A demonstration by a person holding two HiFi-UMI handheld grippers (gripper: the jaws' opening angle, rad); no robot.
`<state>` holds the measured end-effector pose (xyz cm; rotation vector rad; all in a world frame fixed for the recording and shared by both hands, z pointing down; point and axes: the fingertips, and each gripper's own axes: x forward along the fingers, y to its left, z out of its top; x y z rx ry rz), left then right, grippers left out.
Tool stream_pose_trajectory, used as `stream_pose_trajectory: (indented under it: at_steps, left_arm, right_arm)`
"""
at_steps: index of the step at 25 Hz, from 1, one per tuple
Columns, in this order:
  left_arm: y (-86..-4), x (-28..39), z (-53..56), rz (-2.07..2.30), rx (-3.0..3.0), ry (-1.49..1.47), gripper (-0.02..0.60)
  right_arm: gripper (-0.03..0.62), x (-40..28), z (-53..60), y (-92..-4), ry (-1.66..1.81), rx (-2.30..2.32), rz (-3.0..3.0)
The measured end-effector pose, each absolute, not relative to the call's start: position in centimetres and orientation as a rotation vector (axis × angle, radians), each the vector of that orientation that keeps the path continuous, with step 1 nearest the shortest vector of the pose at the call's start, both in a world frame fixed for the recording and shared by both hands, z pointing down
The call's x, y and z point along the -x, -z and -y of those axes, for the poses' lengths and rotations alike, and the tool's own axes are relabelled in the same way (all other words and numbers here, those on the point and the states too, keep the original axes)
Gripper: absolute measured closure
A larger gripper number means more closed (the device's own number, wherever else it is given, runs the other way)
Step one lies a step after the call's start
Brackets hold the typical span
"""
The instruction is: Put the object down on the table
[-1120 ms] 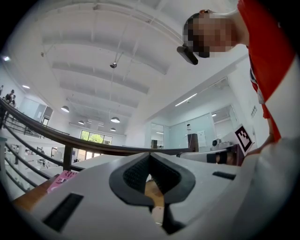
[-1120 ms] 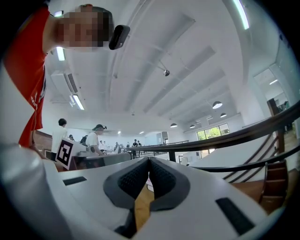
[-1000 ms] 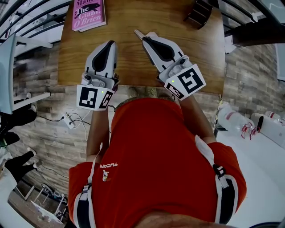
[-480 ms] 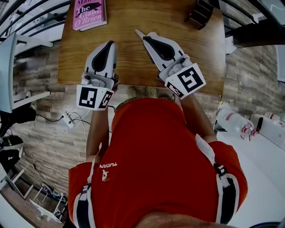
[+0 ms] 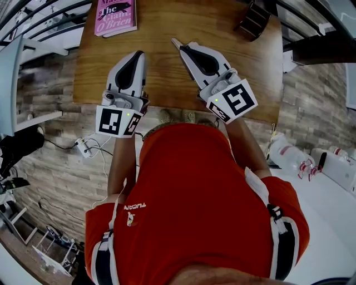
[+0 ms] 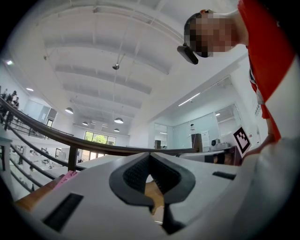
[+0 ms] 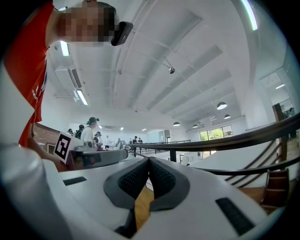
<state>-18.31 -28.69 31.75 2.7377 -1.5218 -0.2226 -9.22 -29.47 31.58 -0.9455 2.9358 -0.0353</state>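
Nearest the camera is just the person's red shirt. Past it, both tools hang over the near part of the wooden table. The left gripper has its jaws pressed together with nothing between the pads, and so does the right gripper, a bit farther in and angled left. So nothing is being carried right now.

The only obvious candidate for "the object" is the pink paperback book, lying flat at the far left corner of the table, well apart from both grippers. My guess is it's already down. A dark slatted thing sits at the far right, but I can't tell what it is.

Handling-wise, I'd expect the book to be light, a bit floppy, with a slick cover. I'd pinch it near the spine, where it's stiffest. Since it lies flat, getting a jaw under it looks like the tricky part.
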Motion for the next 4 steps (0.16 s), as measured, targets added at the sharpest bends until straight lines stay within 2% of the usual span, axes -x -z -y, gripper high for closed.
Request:
stream_pose_trajectory:
  at_steps: [4]
  left_arm:
    - [-31.81, 18.88, 28.55, 1.534, -2.732, 0.223, 0.572]
  right_arm:
    - [0.569, 9.69, 29.35, -31.64, 0.036, 0.936, -2.938]
